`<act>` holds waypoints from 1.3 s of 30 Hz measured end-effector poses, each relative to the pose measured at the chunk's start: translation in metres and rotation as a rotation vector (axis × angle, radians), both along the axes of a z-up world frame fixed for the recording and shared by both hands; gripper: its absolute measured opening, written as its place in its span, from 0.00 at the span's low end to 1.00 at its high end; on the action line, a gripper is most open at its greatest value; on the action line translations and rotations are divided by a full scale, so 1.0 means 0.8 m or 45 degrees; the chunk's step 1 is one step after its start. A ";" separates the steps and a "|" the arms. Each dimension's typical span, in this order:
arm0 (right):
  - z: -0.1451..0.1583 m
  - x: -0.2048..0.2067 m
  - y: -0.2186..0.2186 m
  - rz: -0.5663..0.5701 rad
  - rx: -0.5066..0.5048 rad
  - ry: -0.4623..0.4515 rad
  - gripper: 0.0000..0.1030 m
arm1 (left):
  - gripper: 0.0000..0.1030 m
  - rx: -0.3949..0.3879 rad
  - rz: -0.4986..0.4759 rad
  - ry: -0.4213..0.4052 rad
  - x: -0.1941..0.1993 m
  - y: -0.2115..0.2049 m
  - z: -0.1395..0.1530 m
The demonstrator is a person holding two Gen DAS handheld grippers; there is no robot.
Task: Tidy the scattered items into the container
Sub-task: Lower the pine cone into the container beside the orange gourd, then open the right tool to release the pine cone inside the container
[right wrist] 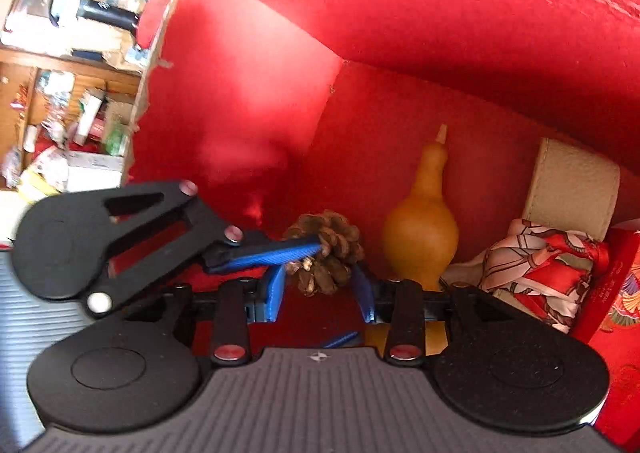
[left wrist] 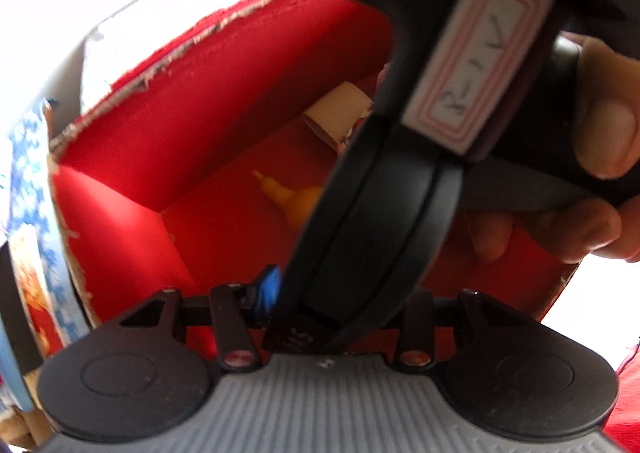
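Observation:
Both grippers hang over an open red box, also in the left wrist view. My right gripper is shut on a brown pine cone, holding it inside the box. My left gripper's blue finger reaches in from the left and touches the cone. In the left wrist view the right gripper's black body blocks the middle, so the left gripper shows only one blue fingertip. A yellow gourd stands on the box floor, also in the left wrist view.
A beige box and a folded red-and-white patterned scarf lie at the right inside the red box. A cluttered wooden shelf stands beyond the left wall. A hand grips the right tool.

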State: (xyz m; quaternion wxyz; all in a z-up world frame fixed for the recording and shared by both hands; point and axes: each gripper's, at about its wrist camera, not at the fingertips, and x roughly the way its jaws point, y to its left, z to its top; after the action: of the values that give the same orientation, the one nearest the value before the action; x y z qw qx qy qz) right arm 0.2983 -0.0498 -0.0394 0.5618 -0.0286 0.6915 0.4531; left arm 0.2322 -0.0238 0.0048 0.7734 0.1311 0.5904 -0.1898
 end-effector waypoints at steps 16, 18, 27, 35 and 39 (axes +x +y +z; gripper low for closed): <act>0.012 -0.007 -0.011 -0.066 0.021 -0.041 0.41 | 0.44 -0.110 0.068 0.046 0.001 0.031 -0.002; 0.011 -0.008 -0.008 -0.060 0.035 -0.033 0.34 | 0.44 -0.096 0.074 0.058 0.002 0.030 -0.001; -0.015 -0.007 0.005 -0.077 0.036 0.114 0.20 | 0.64 -0.125 0.110 0.115 0.017 0.033 0.005; 0.010 -0.002 0.000 -0.096 0.048 0.001 0.27 | 0.65 -0.139 0.112 0.054 0.014 0.037 0.017; 0.015 -0.001 -0.011 -0.129 0.045 -0.017 0.28 | 0.65 -0.168 0.153 0.051 0.018 0.048 0.020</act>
State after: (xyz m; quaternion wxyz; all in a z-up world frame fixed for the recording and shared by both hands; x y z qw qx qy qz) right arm 0.2978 -0.0586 -0.0277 0.5890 0.0134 0.6803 0.4360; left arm 0.2470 0.0148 0.0208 0.7785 0.0404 0.5987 -0.1842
